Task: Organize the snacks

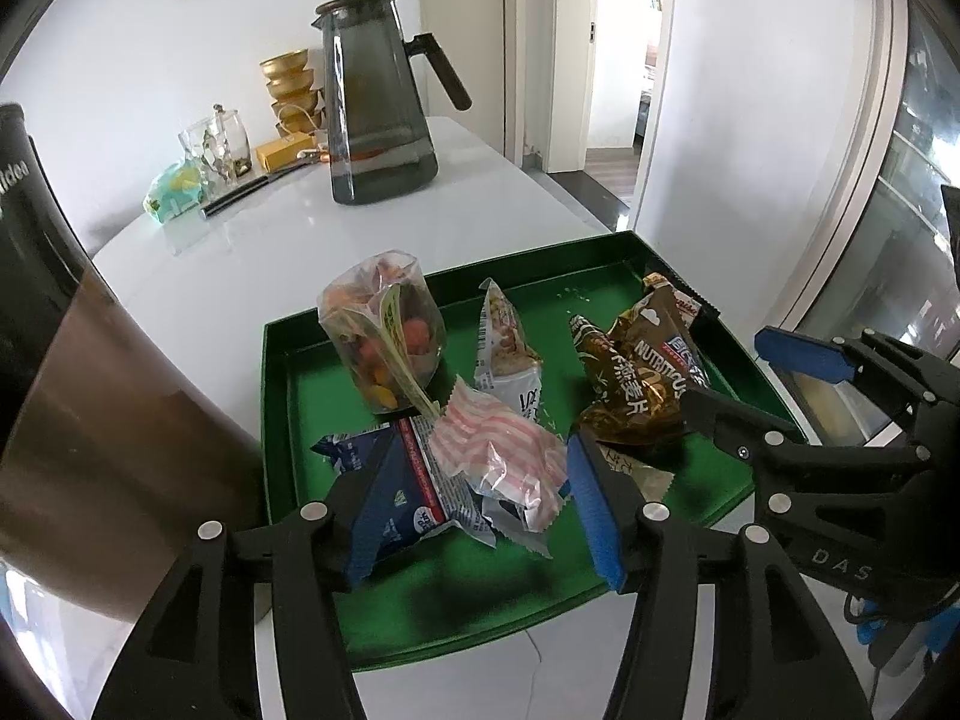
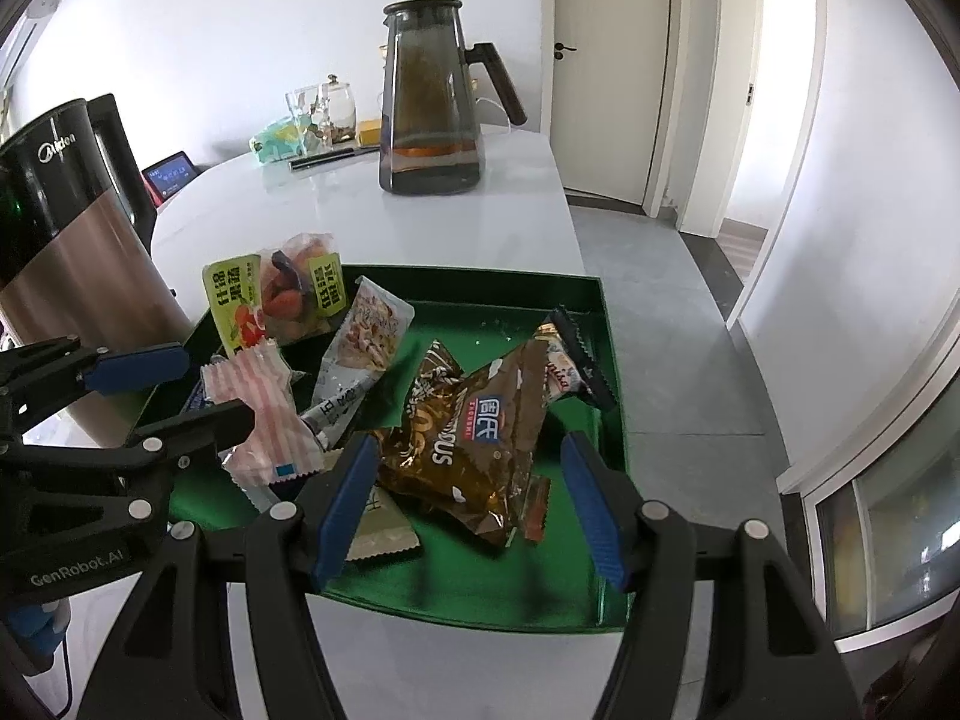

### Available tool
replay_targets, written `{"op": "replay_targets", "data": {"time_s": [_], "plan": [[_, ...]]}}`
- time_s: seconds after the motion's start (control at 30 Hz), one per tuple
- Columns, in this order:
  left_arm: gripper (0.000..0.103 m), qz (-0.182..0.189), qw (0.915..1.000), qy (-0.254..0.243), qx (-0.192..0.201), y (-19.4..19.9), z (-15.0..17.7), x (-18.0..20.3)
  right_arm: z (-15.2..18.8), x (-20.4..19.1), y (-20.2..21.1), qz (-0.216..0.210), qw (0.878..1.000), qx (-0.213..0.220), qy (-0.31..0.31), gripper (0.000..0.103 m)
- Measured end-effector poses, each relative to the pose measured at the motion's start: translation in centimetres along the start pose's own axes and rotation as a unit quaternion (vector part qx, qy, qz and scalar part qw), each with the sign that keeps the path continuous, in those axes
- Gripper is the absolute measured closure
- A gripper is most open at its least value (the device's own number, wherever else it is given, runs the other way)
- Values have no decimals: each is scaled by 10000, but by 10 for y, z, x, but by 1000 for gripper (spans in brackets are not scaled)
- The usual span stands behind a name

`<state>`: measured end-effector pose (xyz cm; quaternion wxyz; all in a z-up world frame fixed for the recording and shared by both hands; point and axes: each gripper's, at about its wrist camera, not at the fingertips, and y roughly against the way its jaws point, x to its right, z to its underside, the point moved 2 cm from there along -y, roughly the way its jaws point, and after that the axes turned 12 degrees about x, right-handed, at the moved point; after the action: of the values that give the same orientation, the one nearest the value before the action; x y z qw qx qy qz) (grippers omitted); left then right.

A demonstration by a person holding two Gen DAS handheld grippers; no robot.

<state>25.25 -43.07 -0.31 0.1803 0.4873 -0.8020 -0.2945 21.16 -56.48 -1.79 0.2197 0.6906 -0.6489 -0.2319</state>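
A green tray (image 1: 420,612) (image 2: 480,588) on the white table holds several snack packets. A pink-striped packet (image 1: 498,450) (image 2: 270,414) and a blue packet (image 1: 414,480) lie between the fingers of my open left gripper (image 1: 480,510). A brown cereal bag (image 1: 642,378) (image 2: 480,438) lies between the fingers of my open right gripper (image 2: 468,498). A clear bag of mixed candied fruit (image 1: 384,336) (image 2: 276,294) and a white nut packet (image 1: 504,342) (image 2: 366,330) sit further back. Each gripper shows in the other's view: the right (image 1: 780,390), the left (image 2: 174,390).
A dark glass pitcher (image 1: 378,102) (image 2: 432,96) stands on the table (image 1: 240,252) behind the tray. A Midea kettle (image 1: 78,390) (image 2: 66,228) stands left of the tray. Glass jars, gold bowls (image 1: 294,90) and a teal bag (image 1: 174,192) sit at the far end.
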Motion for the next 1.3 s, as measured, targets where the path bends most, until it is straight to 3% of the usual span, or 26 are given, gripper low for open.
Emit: {"op": "replay_targets", "data": {"time_s": [0.43, 0.93, 1.07, 1.3], "plan": [[51, 26, 9999, 4, 131, 49, 10, -5, -5, -11, 50, 75, 9996, 246, -84, 0], [50, -327, 9985, 96, 424, 139, 47, -37, 6, -71, 126, -84, 9990, 389, 177, 0], [32, -557, 9958, 43, 719, 170, 55, -48, 9, -94, 147, -99, 9984, 457, 308, 0], [30, -532, 9938, 45, 978, 217, 71, -68, 22, -134, 185, 6, 9985, 461, 295, 0]]}}
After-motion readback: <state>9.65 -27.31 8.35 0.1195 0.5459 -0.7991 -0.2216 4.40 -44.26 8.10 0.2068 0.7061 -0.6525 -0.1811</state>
